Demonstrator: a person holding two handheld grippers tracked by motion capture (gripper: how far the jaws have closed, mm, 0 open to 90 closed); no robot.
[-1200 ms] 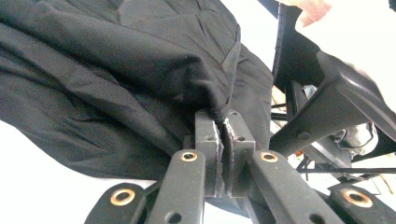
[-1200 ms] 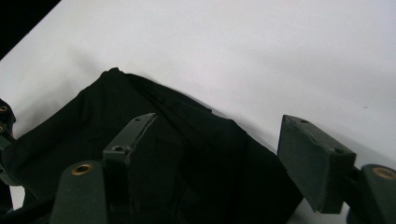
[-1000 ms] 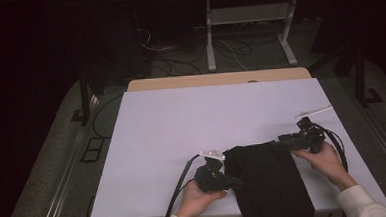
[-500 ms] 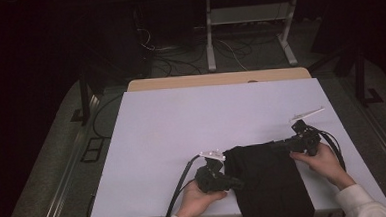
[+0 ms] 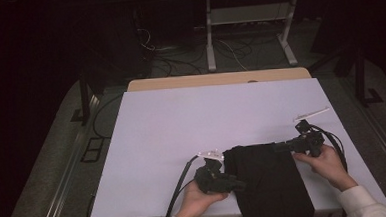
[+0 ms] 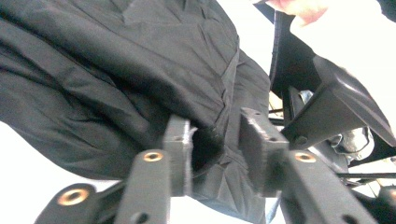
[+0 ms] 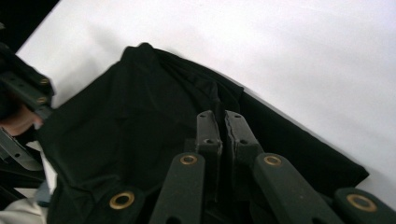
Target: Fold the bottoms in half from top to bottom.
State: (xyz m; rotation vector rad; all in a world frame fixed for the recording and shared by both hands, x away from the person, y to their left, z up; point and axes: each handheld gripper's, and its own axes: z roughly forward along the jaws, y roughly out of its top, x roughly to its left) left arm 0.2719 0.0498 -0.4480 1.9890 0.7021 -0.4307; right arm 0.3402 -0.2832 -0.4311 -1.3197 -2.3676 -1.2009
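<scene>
We are holding the right gripper [image 7: 223,122] with its two black jaws pressed together; they have just been closing, and they are pinching a thin fold of the black cloth [image 7: 126,154] between their pads. In the high view that right gripper [image 5: 283,147] is sitting at the far right corner of the cloth [image 5: 270,184], with our right hand [image 5: 324,160] wrapped around its body and its cable looping off toward the table's right edge. We are keeping the left gripper [image 6: 215,147] with its jaws partly spread; they have just been opening, and a bunched seam of the cloth [image 6: 116,79] is lying in the gap between them, with the pads standing off its sides rather than clamping it. Seen from above, the left gripper [image 5: 237,183] is resting at the cloth's left edge, with our left hand [image 5: 198,201] behind it and its grey three-cornered plate on top. The cloth itself is lying rumpled on the near right part of the white table [image 5: 192,133], its near end hanging over the table's front edge between our two forearms. A small pale strip [image 5: 311,114] is lying on the table just beyond the right gripper.
</scene>
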